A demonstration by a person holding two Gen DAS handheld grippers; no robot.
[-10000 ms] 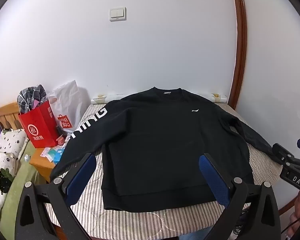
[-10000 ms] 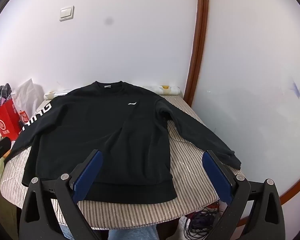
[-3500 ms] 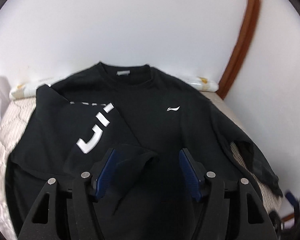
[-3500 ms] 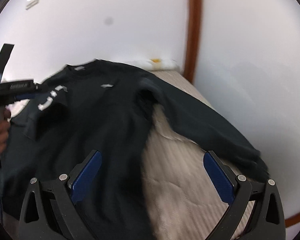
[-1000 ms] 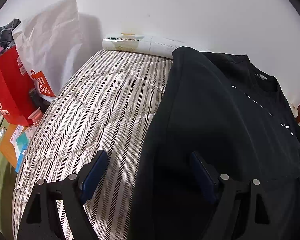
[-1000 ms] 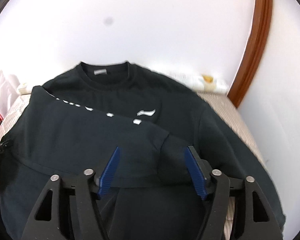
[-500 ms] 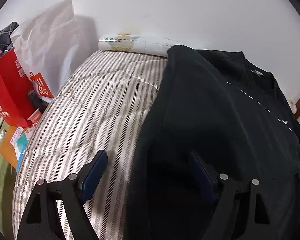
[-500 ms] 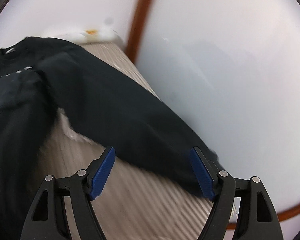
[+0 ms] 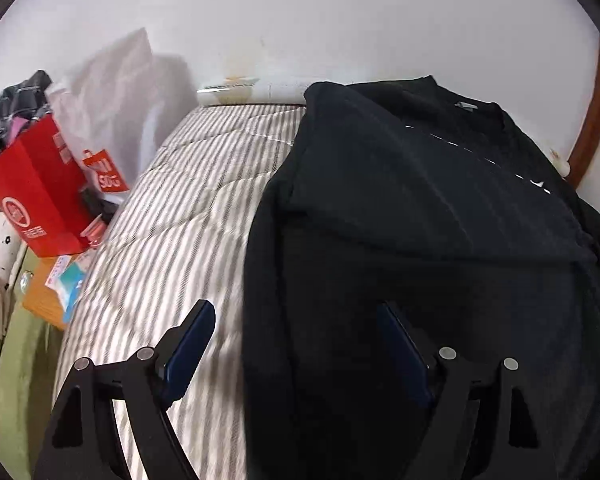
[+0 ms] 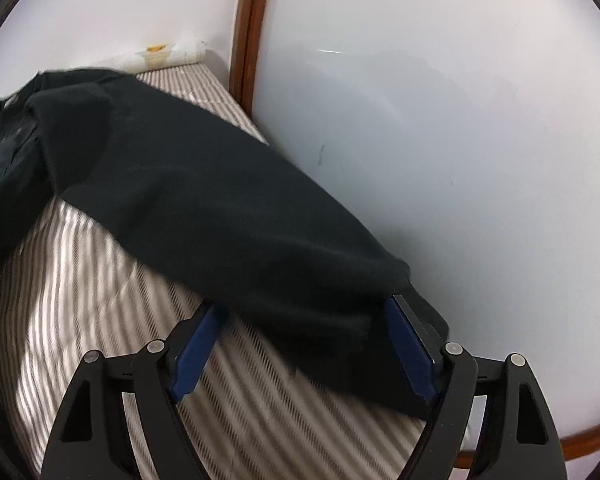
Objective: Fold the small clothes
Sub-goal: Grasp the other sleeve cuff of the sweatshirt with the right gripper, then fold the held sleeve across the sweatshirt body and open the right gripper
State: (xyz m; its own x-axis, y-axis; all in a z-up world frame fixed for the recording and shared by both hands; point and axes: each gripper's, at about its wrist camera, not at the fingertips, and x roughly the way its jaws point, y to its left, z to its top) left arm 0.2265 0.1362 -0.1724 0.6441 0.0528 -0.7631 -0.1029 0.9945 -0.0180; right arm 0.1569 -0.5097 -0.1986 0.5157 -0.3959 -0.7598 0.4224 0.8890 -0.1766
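A black sweatshirt (image 9: 420, 216) lies on the striped bed cover (image 9: 188, 208), its left sleeve folded across the chest. My left gripper (image 9: 296, 344) is open over the sweatshirt's left edge, near the hem. In the right wrist view the sweatshirt's right sleeve (image 10: 204, 200) stretches along the bed cover (image 10: 80, 300) toward the wall. My right gripper (image 10: 304, 340) is open with the sleeve's cuff end lying between its blue pads (image 10: 410, 344).
A red paper bag (image 9: 32, 192) and a white plastic bag (image 9: 112, 112) stand left of the bed. A wooden stool with packets (image 9: 60, 284) is below them. A white wall (image 10: 440, 140) and brown door frame (image 10: 248, 28) close off the right side.
My right gripper has moved closer to the sleeve's cuff, which now lies between its pads. My left gripper has shifted slightly along the sweatshirt's left edge.
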